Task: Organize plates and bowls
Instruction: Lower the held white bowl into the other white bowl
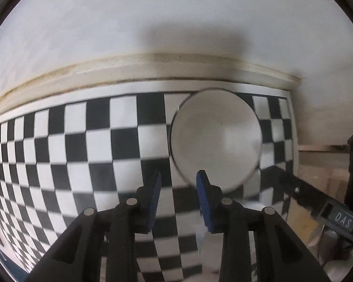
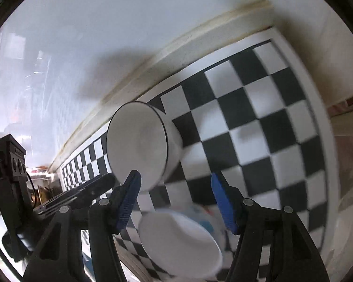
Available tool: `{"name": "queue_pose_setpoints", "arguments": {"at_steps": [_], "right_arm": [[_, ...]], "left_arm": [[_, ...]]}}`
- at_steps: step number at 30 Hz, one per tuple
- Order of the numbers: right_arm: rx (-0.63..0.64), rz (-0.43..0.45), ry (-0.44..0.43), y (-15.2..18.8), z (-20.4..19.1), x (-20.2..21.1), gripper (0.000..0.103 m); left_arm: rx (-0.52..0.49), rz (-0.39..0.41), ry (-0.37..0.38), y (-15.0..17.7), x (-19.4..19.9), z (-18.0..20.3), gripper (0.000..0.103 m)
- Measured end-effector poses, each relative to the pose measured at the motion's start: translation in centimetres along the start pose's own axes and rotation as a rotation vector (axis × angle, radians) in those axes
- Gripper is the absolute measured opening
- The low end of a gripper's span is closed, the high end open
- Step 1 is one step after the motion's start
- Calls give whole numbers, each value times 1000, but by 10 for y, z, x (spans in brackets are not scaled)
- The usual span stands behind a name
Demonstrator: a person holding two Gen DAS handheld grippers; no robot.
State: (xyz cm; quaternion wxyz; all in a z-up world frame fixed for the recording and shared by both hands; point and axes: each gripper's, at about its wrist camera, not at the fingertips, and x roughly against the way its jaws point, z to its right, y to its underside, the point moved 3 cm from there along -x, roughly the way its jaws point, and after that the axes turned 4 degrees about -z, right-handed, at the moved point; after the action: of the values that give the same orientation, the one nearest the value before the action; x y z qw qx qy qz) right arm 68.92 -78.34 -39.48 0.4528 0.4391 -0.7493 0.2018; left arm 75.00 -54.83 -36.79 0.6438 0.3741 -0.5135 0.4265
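A white bowl (image 1: 215, 138) is seen on the checkered counter (image 1: 82, 145) just ahead and right of the left gripper (image 1: 178, 183), nearer than the right gripper (image 2: 174, 188), both with fingers spread and nothing pinched between them.

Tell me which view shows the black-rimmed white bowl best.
The right wrist view: the bowl appears with its black rim and side wall clear. The left wrist view shows it from above, blurred, with the rim faint.
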Motion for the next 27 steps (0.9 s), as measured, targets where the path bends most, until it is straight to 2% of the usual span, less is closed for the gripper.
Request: {"name": "queue_pose_setpoints", "arguments": {"at_steps": [8, 11, 13, 15, 21, 27], "right_arm": [[-45, -70, -1, -24, 6, -38, 62], [-55, -92, -23, -24, 5, -47, 45], [-60, -106, -38, -24, 5, -48, 25], [-53, -109, -9, -25, 3, -51, 18], [-23, -101, 49, -23, -3, -55, 13], [-15, -89, 46, -15, -3, -45, 12]], "left_arm": [[-75, -83, -27, -29, -44, 5, 29], [-67, -81, -18, -33, -46, 2, 28], [-72, -69, -4, -35, -44, 1, 28], [-75, -60, -3, -40, -43, 3, 26], [-87, -44, -1, -39, -30, -1, 25], [-100, -11, -11, -37, -10, 5, 25]]}}
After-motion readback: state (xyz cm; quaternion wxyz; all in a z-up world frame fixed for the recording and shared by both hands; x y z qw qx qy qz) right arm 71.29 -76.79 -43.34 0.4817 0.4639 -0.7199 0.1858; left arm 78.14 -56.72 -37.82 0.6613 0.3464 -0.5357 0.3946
